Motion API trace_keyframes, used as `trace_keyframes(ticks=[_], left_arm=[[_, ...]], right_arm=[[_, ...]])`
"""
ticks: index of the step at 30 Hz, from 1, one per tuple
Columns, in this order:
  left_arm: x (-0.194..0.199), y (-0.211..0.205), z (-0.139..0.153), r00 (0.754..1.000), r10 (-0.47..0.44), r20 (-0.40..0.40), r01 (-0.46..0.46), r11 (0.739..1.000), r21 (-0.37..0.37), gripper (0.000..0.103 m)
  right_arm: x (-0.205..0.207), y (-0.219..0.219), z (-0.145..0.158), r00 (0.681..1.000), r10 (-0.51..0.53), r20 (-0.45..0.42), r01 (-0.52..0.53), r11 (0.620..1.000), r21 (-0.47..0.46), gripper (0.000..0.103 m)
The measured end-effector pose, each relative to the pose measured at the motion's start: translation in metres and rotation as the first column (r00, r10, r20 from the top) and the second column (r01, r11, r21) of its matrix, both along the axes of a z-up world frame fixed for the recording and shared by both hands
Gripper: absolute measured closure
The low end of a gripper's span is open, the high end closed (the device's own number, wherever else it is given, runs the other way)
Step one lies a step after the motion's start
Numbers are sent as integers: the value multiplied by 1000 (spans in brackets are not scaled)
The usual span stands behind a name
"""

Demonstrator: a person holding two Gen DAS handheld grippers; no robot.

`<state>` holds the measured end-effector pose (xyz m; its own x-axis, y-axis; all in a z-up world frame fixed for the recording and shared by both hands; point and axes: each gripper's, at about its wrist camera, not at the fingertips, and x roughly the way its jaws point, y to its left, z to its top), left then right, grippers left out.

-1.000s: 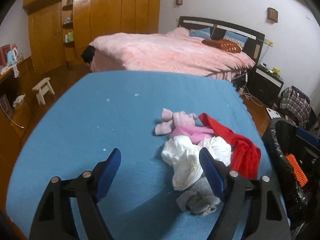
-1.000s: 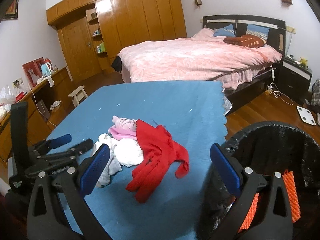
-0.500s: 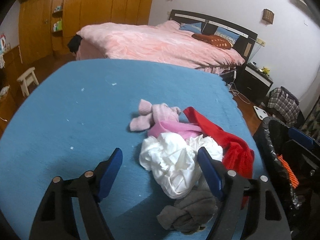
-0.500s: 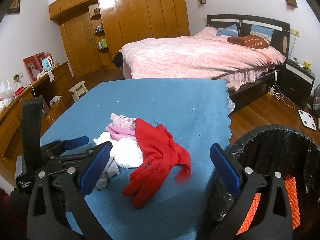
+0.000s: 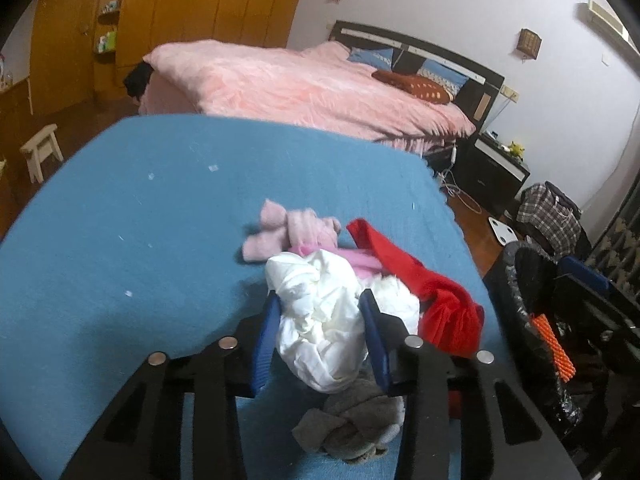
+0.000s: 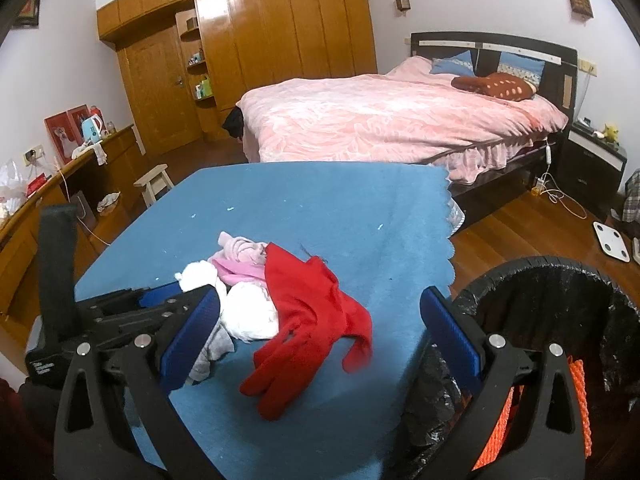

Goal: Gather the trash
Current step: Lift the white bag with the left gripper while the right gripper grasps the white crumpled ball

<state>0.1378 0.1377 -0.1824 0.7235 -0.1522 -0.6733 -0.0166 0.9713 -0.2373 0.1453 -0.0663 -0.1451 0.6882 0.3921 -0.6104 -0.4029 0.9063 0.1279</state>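
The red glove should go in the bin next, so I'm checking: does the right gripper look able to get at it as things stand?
Probably yes. The right gripper is open and empty, and the red glove lies on top of the pile, uncovered. The left gripper has been closing on the white cloth beside it, apart from the glove.

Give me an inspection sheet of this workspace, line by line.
Surface: blue cloth, few pale specks.
Job's things: white crumpled wad, pink cloth, red glove, grey rag; black-lined bin beside the table.
Clutter: nothing seen.
Grippers: left hand-held gripper has just been closing, pads on the white wad; right hand-held gripper open, empty.
Cables: white cord on floor.
Surroundings: pink bed, wooden wardrobe.
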Motion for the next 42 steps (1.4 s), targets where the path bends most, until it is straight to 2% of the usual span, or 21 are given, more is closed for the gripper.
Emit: trace_keyframes(ticks=[5, 10, 11, 12, 20, 35, 38, 42], left_arm=[[-12, 8, 17, 998, 33, 46, -34, 999, 41, 63], [-19, 27, 17, 995, 92, 46, -96, 992, 84, 63], [-19, 30, 16, 994, 99, 45, -103, 991, 90, 63], [-20, 33, 16, 993, 107, 44, -111, 989, 97, 63], [-19, 50, 10, 990, 138, 42, -143, 980, 136, 63], [-16, 56, 2, 989, 144, 36, -147, 983, 113, 63], [-17, 56, 2, 989, 144, 37, -148, 983, 113, 63], [-18, 54, 5, 989, 144, 44, -148, 982, 116, 63]], right_arm=[[2, 10, -4, 1000, 12, -1, -12, 1000, 4, 6], [6, 29, -13, 999, 43, -22, -43, 999, 2, 7], [8, 34, -16, 998, 51, -31, -51, 999, 5, 13], [9, 37, -17, 998, 58, -39, -58, 998, 8, 23], [21, 68, -38, 988, 108, -106, -107, 994, 15, 43], [35, 79, -75, 969, 93, -230, -97, 995, -6, 46], [34, 82, -74, 963, 128, -236, -130, 991, 8, 61], [30, 80, -66, 963, 141, -231, -140, 990, 21, 65]])
